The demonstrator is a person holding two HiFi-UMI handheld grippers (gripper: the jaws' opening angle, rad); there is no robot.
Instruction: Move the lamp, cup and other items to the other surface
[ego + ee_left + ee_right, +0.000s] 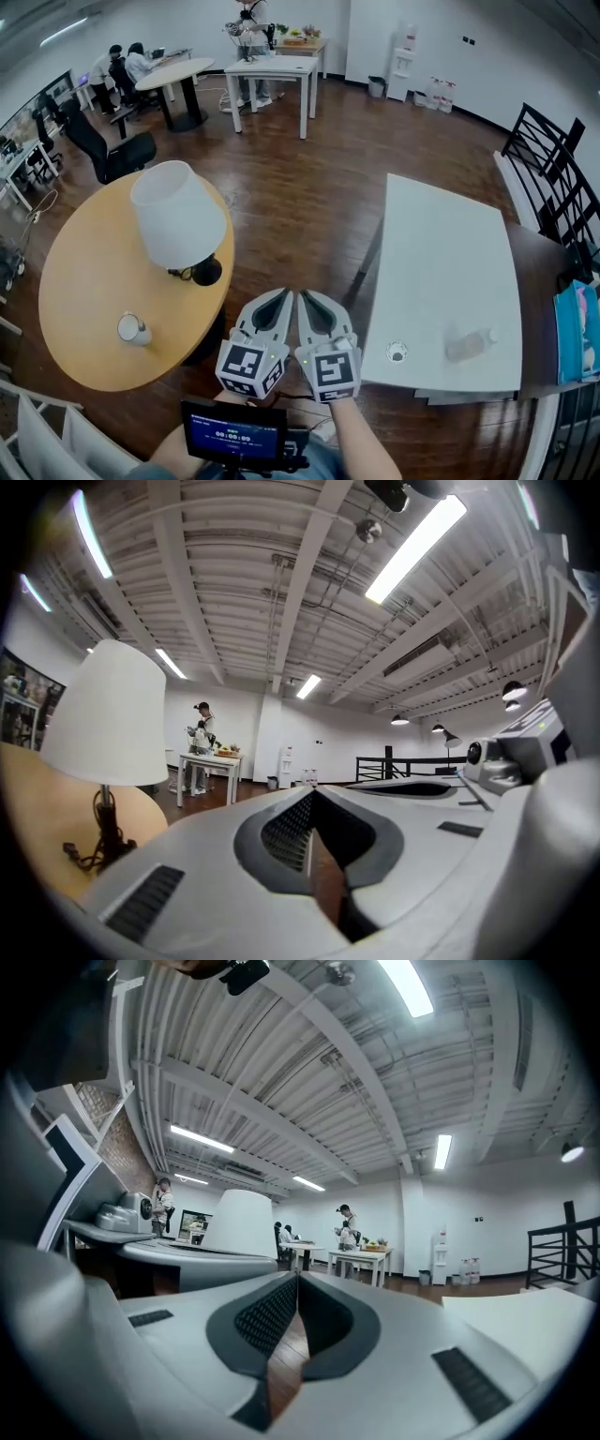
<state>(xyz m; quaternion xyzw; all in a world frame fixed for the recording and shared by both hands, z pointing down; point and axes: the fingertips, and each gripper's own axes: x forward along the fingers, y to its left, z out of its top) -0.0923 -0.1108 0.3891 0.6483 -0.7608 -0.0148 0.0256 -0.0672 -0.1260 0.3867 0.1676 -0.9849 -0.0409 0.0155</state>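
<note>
The lamp (178, 217), with a white shade and a black base, stands on the round wooden table (84, 281) at the left. A small white cup (134, 329) sits near that table's front edge. My left gripper (284, 293) and right gripper (306, 295) hang side by side over the floor between the two tables. Both are shut and hold nothing. In the left gripper view the lamp (111, 714) rises at the left beyond my shut gripper (312, 793). The right gripper view shows its gripper (296, 1278) with tips together and the lamp shade (242, 1225) beyond.
A white rectangular table (450, 253) stands at the right, with a clear bottle (469, 344) lying on it and a small round object (397, 352) near its front corner. Black office chairs (108, 145), further tables and people are in the background. A black railing (553, 169) runs along the far right.
</note>
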